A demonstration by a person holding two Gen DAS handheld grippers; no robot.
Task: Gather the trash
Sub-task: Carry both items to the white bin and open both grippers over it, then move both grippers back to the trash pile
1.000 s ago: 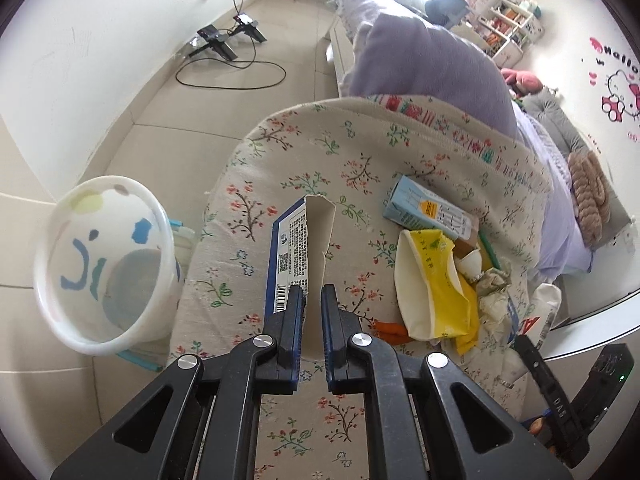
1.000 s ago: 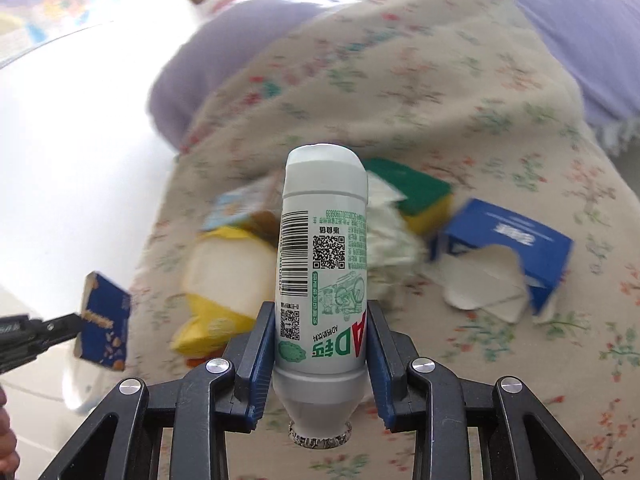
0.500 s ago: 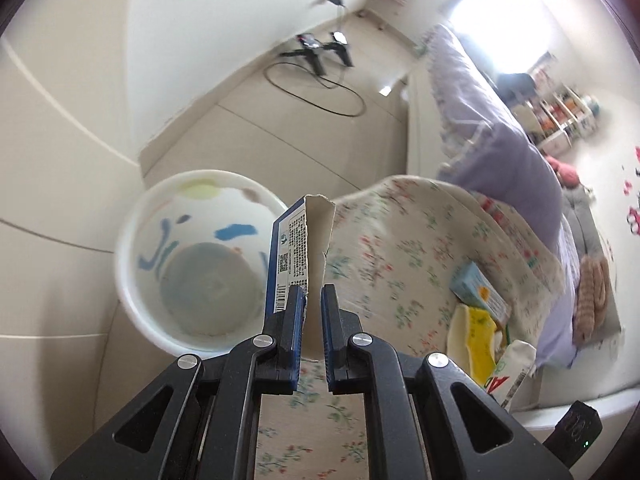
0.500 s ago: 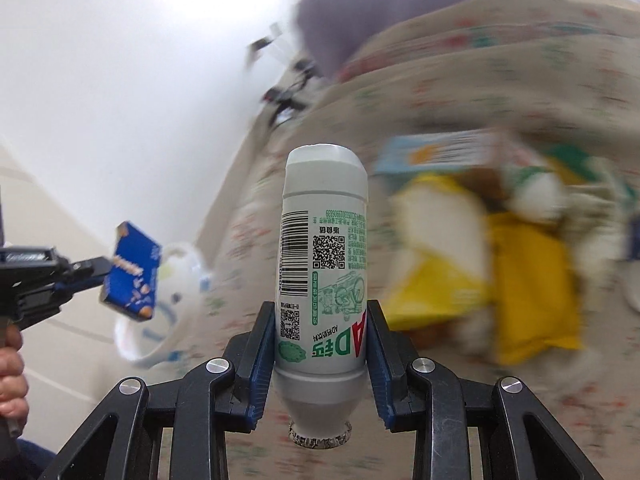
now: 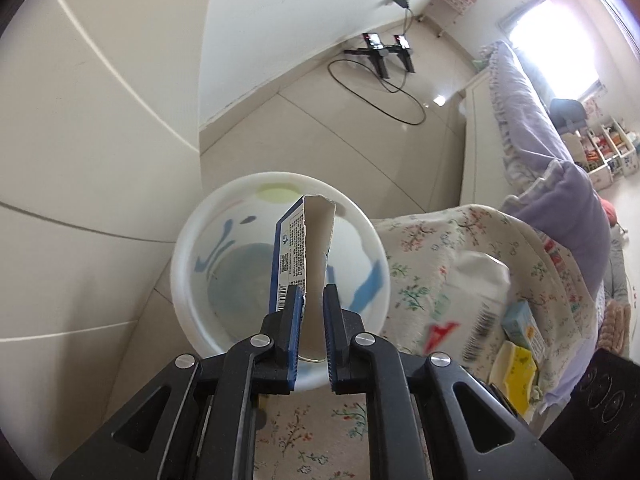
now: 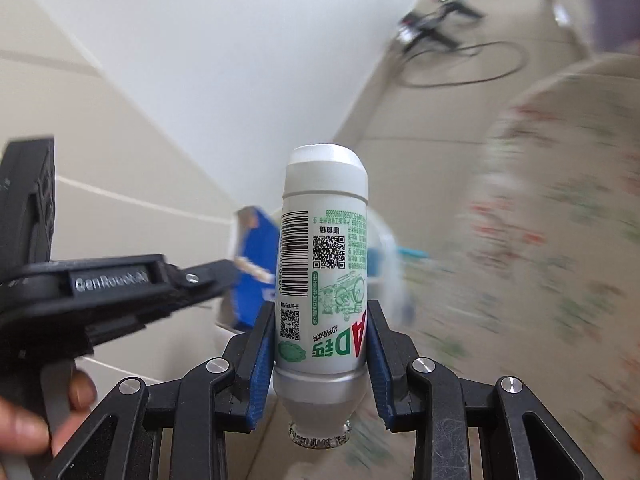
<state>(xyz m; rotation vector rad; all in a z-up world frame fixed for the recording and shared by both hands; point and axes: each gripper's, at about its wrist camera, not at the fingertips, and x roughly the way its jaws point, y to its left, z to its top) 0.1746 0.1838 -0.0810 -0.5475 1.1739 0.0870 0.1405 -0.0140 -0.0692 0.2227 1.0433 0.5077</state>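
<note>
My left gripper point(image 5: 311, 292) holds a flattened blue and white cardboard box point(image 5: 296, 240) upright over the mouth of a white bin point(image 5: 180, 264) with blue marks inside. Its jaws are opening, and the box still sits between the pads. My right gripper point(image 6: 320, 308) is shut on a white bottle point(image 6: 324, 240) with green print and a barcode, cap towards the camera. In the right wrist view the left gripper point(image 6: 228, 276) reaches in from the left with the box point(image 6: 252, 276), just beside the bottle. The bin point(image 6: 384, 248) shows blurred behind the bottle.
A floral cloth point(image 5: 440, 248) covers the surface right of the bin. On it lie a yellow packet point(image 5: 516, 372) and a light-blue carton point(image 5: 524, 324). Black stands and a looped cable point(image 5: 380, 52) sit on the tiled floor. A hand point(image 6: 24, 428) grips the left tool.
The left gripper carried the box from over the cloth to above the bin, and its jaws have parted slightly. The right gripper swung left with the bottle, away from the trash pile, towards the bin.
</note>
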